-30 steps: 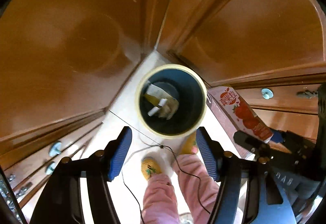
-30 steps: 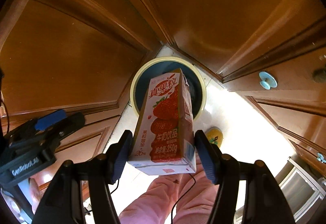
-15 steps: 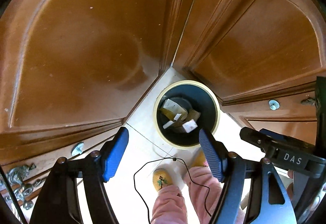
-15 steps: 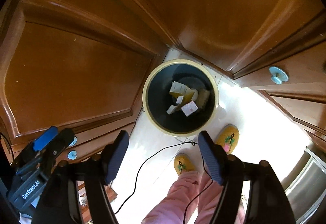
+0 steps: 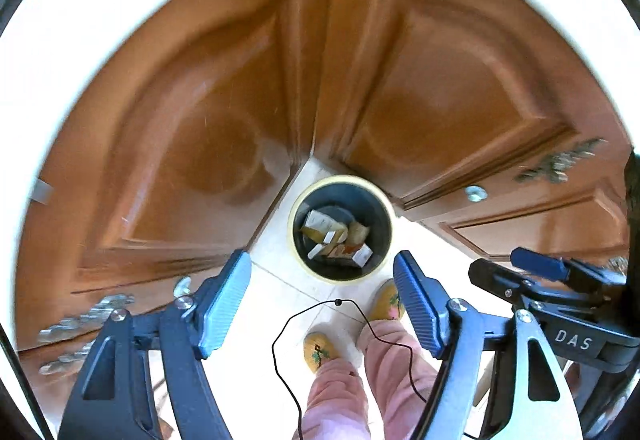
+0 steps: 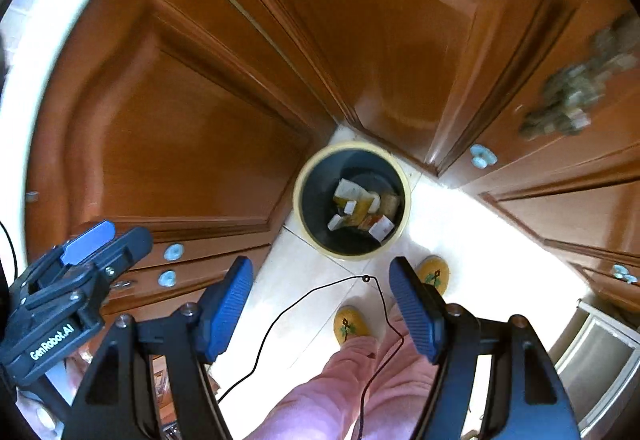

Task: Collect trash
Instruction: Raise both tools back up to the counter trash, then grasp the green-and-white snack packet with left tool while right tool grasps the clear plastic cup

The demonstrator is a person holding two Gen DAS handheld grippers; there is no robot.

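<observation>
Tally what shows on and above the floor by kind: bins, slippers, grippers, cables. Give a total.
Bins: 1, the trash bin in the cabinet corner, cartons inside
Slippers: 2, yellow
Grippers: 2, left gripper and right gripper, jaws empty
Cables: 1, black cable
Total: 6

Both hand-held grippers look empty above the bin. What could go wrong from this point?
1. A thin black cable hangs in a loop between the right hand-held gripper and the slippers; it might snag a finger or a foot.
2. The trash bin stands tight in the corner of the wooden cabinet doors, so a later drop from this high could miss the rim.
</observation>
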